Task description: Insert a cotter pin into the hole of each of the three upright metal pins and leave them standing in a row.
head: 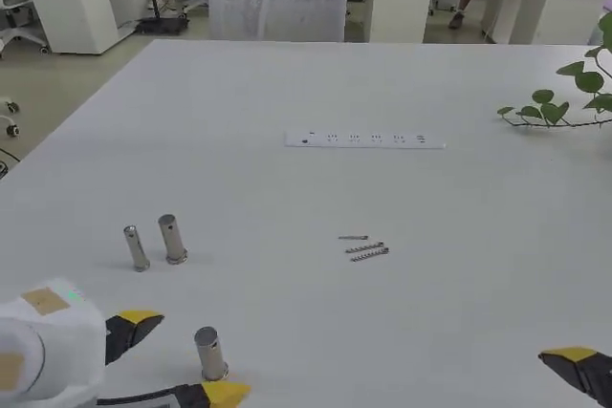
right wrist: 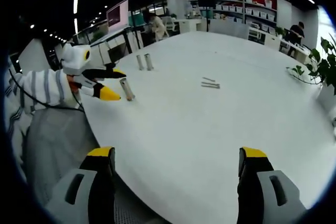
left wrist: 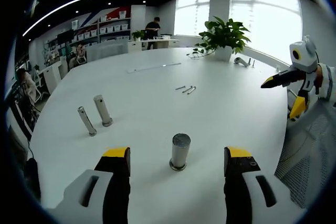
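Head view: my left gripper [head: 182, 355] spreads its fingers wide either side of the near metal pin [head: 209, 353], holding nothing. Two more pins [head: 172, 239] stand farther left, and the cotter pins [head: 365, 248] lie mid desk [head: 459, 236].

Left gripper view: that pin looks stiff, heavy and slick; I'd clamp low on its shaft.

Right gripper view: my right gripper [right wrist: 176, 156] gapes empty over the near edge.

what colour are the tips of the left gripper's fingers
Yellow, capping black fingers; shows best in the left gripper view.
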Demonstrator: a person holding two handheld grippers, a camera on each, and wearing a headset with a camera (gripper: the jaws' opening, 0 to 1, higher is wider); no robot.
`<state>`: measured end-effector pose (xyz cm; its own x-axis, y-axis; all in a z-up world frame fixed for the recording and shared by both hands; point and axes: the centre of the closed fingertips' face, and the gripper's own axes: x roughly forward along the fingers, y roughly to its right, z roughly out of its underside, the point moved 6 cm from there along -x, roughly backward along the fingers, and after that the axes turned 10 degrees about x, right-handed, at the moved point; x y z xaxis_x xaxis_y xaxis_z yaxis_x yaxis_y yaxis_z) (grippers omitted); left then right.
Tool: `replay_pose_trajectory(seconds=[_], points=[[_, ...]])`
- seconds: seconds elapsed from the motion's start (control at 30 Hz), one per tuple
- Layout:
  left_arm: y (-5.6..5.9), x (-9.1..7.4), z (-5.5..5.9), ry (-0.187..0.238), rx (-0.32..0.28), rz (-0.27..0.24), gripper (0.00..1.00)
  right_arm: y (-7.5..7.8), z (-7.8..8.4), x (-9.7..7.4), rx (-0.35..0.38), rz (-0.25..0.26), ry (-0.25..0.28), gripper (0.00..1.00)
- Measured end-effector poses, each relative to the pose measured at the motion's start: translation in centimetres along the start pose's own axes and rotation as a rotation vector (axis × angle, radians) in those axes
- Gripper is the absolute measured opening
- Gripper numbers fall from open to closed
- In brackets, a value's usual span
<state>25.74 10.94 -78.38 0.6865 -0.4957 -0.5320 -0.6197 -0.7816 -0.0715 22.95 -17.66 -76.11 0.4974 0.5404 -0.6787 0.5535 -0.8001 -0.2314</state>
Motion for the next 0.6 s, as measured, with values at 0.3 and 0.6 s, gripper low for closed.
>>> replay_pose_trajectory(seconds=[0.3,0.6], points=[[-1.1,-1.5,-0.8,0.023,0.019,-0.006,0.99,0.1,-0.7,0.3,-0.023,0.0,-0.008,0.99],[-1.1,-2.5,0.7,-0.022,-0.004,0.045,0.99,-0.1,-2.5,1.2,-0.08,-0.008,-0.022,0.99]])
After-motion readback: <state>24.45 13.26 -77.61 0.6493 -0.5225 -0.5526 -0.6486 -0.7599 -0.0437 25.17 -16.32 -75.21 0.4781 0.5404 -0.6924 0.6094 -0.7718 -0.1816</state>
